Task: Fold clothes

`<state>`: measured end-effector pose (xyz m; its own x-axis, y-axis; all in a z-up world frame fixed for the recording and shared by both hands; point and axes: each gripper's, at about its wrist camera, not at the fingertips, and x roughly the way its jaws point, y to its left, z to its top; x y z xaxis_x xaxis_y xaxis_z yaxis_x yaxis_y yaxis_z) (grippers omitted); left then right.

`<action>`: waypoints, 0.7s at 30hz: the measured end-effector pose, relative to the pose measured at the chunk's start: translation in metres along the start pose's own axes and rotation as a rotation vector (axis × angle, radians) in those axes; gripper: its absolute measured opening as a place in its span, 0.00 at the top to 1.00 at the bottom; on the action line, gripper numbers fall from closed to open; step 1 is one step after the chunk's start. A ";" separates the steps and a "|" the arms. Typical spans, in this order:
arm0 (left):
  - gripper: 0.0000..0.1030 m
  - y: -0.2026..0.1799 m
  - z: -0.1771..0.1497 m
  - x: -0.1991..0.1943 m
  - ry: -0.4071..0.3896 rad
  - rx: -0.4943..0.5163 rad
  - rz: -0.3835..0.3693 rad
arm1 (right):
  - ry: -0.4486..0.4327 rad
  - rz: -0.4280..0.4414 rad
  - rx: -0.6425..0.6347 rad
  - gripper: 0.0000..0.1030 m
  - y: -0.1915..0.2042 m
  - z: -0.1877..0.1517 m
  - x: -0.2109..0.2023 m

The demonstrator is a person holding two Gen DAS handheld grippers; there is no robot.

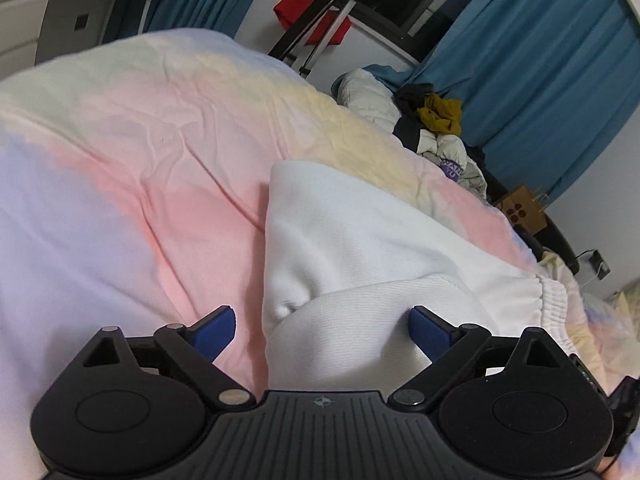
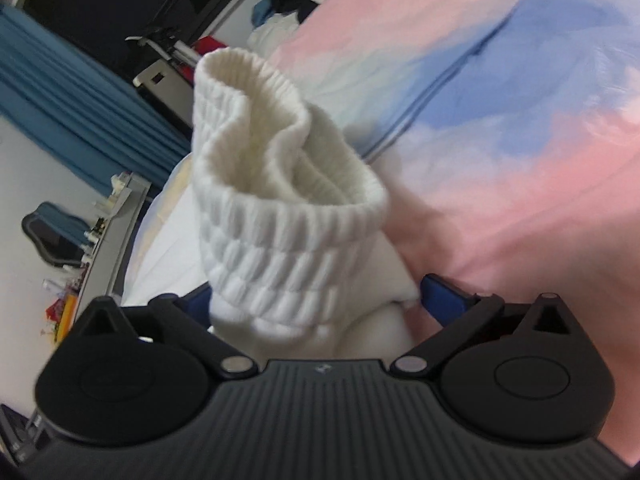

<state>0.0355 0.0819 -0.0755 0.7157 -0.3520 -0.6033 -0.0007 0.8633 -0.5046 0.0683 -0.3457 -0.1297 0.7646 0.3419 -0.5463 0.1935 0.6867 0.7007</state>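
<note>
A white sweat garment (image 1: 344,240) lies folded on the pastel bedspread (image 1: 140,152), its elastic ribbed band (image 1: 554,300) at the right. My left gripper (image 1: 322,330) stands open over the near fold, its blue pads (image 1: 216,332) wide apart and the cloth lying loose between them. In the right wrist view the ribbed band (image 2: 288,216) bulges up in a loop right in front of the camera. My right gripper (image 2: 316,300) is open around the band's base; the right pad (image 2: 440,296) sits beside the cloth and the left pad is mostly hidden behind it.
A heap of other clothes (image 1: 436,120) sits at the far corner of the bed. Blue curtains (image 1: 540,80) hang behind it, with a tripod (image 1: 316,32) and something red by the dark window. A desk with small items (image 2: 100,232) stands left of the bed.
</note>
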 end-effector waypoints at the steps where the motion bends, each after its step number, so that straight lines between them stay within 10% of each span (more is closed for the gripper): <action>1: 0.08 0.001 -0.002 -0.001 0.001 -0.004 -0.001 | 0.004 0.026 0.004 0.00 0.002 0.001 -0.002; 8: 0.08 0.007 0.001 0.013 0.035 -0.051 -0.046 | -0.018 0.182 0.022 0.00 0.022 0.001 -0.020; 14: 0.09 0.003 -0.002 0.022 0.035 -0.012 -0.027 | 0.074 0.019 -0.014 0.03 0.014 -0.009 0.012; 21: 0.29 -0.014 0.001 0.033 0.018 0.068 -0.008 | 0.007 0.016 -0.012 0.50 0.032 -0.010 -0.010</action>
<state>0.0597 0.0589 -0.0875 0.7030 -0.3652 -0.6103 0.0535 0.8828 -0.4666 0.0609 -0.3209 -0.1067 0.7634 0.3575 -0.5381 0.1736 0.6888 0.7039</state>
